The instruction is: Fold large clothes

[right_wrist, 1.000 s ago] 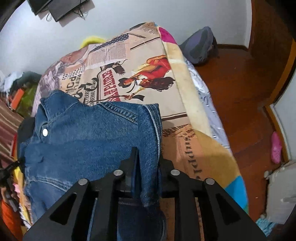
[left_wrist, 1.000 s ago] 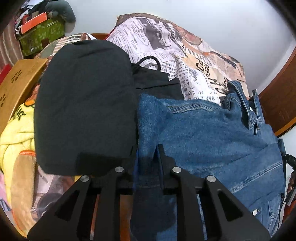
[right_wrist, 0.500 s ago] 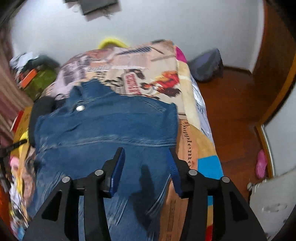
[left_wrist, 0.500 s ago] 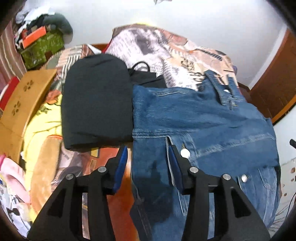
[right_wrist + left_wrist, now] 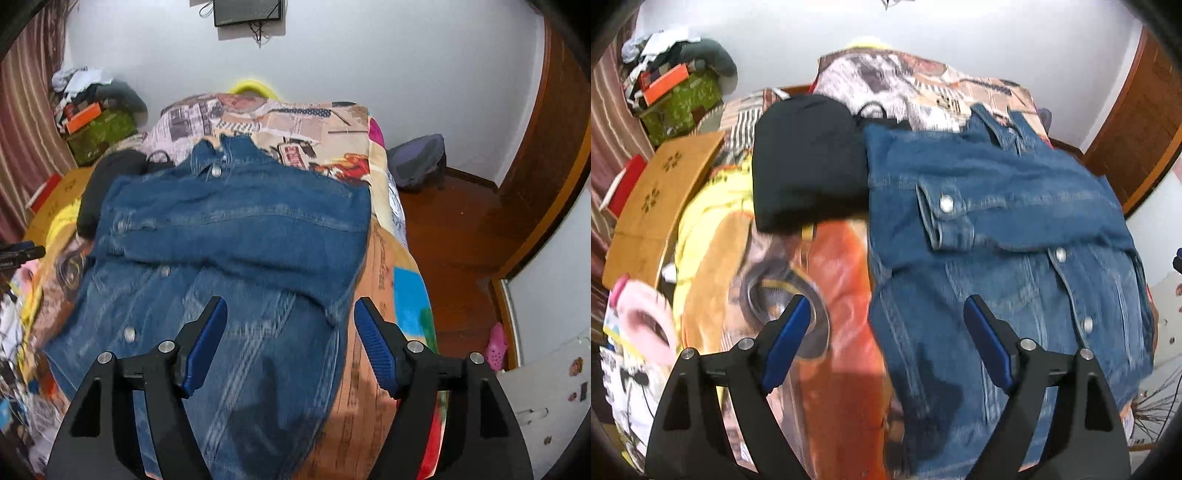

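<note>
Nearest to you, your left gripper [image 5: 882, 321] is spreading its blue ribbed pads with nothing between them; the jaws hang above the bedspread [image 5: 842, 295] and the jacket's edge. Your right gripper [image 5: 288, 325] is likewise widening, empty, over the lower denim. Below both lies the denim jacket [image 5: 236, 229], heavy blue twill with pale worn streaks and round metal snaps, spread flat on the bed. Its sleeves are folded across the chest, one cuff [image 5: 945, 218] showing a snap. Just beside its shoulder sits a soft, rounded black bundle [image 5: 809, 162]. Farther back, the glossy newspaper-print bedspread runs to a plain white wall [image 5: 369, 55].
</note>
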Motion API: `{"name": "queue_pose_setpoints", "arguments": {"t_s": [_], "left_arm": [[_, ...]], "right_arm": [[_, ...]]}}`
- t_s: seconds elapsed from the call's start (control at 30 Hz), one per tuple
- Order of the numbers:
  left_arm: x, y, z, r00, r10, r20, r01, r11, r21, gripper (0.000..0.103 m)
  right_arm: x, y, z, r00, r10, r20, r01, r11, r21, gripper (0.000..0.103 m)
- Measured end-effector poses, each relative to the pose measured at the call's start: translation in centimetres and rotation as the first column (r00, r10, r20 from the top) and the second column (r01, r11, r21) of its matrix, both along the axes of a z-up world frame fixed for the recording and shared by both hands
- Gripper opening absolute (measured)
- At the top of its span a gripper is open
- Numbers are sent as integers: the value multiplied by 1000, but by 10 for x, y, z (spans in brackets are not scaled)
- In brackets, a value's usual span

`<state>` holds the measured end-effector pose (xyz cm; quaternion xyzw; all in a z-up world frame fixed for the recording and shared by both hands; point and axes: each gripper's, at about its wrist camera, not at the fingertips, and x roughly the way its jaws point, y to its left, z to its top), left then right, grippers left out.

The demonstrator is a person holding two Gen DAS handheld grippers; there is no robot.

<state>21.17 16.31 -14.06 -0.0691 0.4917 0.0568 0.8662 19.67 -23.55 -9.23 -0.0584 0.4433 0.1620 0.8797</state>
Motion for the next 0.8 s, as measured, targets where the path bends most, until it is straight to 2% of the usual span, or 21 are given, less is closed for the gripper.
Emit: {"name": "queue_pose_setpoints", "arguments": {"t_s": [0.2, 0.43, 0.5, 0.7, 0.8], "left_arm": [[-29, 2, -31, 998, 9, -64, -13, 998, -59, 84], [-49, 1, -82, 987, 15, -157, -37, 990, -136, 84], [-53, -1, -94, 985, 1, -173, -34, 983, -183, 84], [-55, -7, -120, 979, -17, -205, -63, 924, -377, 84], [-54, -10, -128, 980, -22, -199, -77, 875, -478, 85]], "right_arm": [[-21, -15, -20, 998, -32, -53, 33, 999, 7, 68], [-44, -43, -58, 977, -137, -161, 154, 983, 102, 68], [-52, -44, -68, 971, -146, -191, 170, 979, 115, 68], [-62, -41, -87, 957, -150, -249, 186, 974, 127, 68], [-58, -40, -87, 959, -134, -250, 176, 972, 154, 68]]}}
